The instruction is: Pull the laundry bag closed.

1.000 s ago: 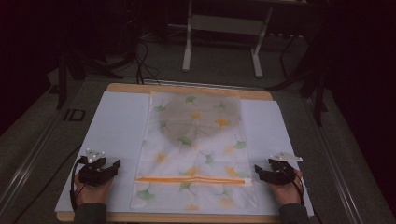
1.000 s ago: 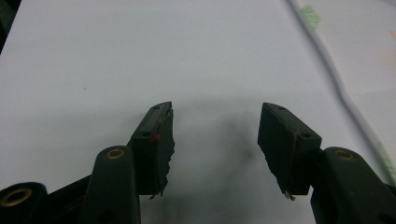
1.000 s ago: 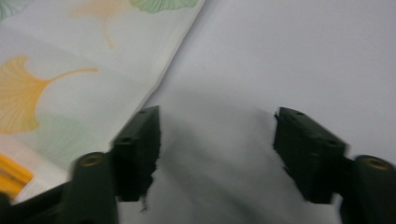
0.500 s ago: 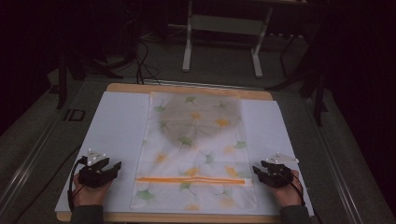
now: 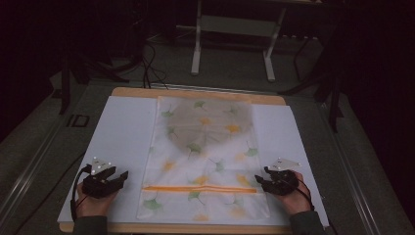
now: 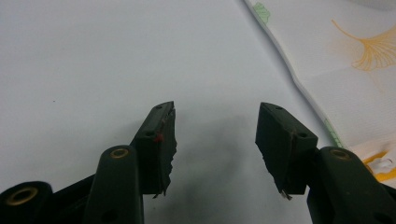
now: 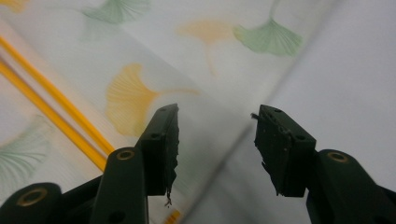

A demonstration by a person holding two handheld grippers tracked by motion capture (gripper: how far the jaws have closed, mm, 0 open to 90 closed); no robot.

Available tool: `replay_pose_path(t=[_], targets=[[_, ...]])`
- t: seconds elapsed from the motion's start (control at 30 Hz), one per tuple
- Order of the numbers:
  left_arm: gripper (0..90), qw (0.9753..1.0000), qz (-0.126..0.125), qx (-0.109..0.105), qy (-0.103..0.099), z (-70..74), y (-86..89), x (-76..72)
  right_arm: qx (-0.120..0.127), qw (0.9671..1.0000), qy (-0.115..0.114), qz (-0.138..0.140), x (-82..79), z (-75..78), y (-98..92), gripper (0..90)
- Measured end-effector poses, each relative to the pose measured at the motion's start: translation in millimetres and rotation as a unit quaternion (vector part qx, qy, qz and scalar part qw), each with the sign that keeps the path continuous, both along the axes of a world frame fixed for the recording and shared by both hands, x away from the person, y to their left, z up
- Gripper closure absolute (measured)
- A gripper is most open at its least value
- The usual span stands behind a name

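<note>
No lettering, label, brand or number can be read anywhere here; the cloth (image 5: 203, 156) carries only printed ginkgo leaves and an orange stripe.

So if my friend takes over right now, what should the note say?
Left gripper: open, empty, over the white table cover, just left of the cloth.
Right gripper: open, empty, fingers astride the cloth's right edge.
The white cloth with ginkgo-leaf print and orange stripe lies flat mid-table, stripe end nearest the person.
Done: nothing gripped yet.
Left: probably grasp both near edges.
</note>
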State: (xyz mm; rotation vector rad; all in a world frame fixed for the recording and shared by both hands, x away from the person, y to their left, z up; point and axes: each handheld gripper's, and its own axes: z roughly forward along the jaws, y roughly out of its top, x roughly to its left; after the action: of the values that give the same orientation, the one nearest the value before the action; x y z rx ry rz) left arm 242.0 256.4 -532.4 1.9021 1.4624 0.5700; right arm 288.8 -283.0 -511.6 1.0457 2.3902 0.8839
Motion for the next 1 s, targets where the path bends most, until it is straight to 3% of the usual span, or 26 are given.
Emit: replay_pose_path(t=[0.07, 0.1, 0.2, 0.23, 0.43, 0.5, 1.0], targets=[[47.6, 1.0, -0.001, 0.001, 0.0, 0.1, -0.3, -0.5, 0.001, 1.0, 0.003, 0.009, 0.8, 1.3, 5.1, 47.9], [47.6, 1.0, -0.002, 0.003, 0.001, 0.1, -0.4, -0.6, -0.013, 0.9997, 0.0, 0.022, 1.9, 2.1, 10.6, 47.7], [47.8, 1.0, -0.007, 0.002, 0.004, -0.1, -0.7, -0.4, -0.02, 0.9995, 0.003, 0.026, 3.4, 2.8, 16.8, 48.0], [48.3, 0.9999, -0.008, 0.002, 0.005, -0.4, -1.1, -0.2, -0.025, 0.9989, 0.001, 0.039, 5.0, 4.3, 21.3, 48.2], [48.5, 0.9999, -0.012, 0.003, 0.006, -0.3, -2.3, -0.2, -0.025, 0.998, 0.002, 0.057, 7.5, 9.1, 32.2, 48.1], [48.5, 0.9998, -0.017, 0.007, 0.007, 0.1, -2.7, -0.2, -0.033, 0.9969, 0.006, 0.071, 11.0, 13.6, 42.8, 52.1], [50.7, 0.9996, -0.025, 0.005, 0.01, 0.8, -1.6, -0.3, -0.031, 0.9916, 0.016, 0.125, 17.7, 19.3, 81.4, 50.8]])
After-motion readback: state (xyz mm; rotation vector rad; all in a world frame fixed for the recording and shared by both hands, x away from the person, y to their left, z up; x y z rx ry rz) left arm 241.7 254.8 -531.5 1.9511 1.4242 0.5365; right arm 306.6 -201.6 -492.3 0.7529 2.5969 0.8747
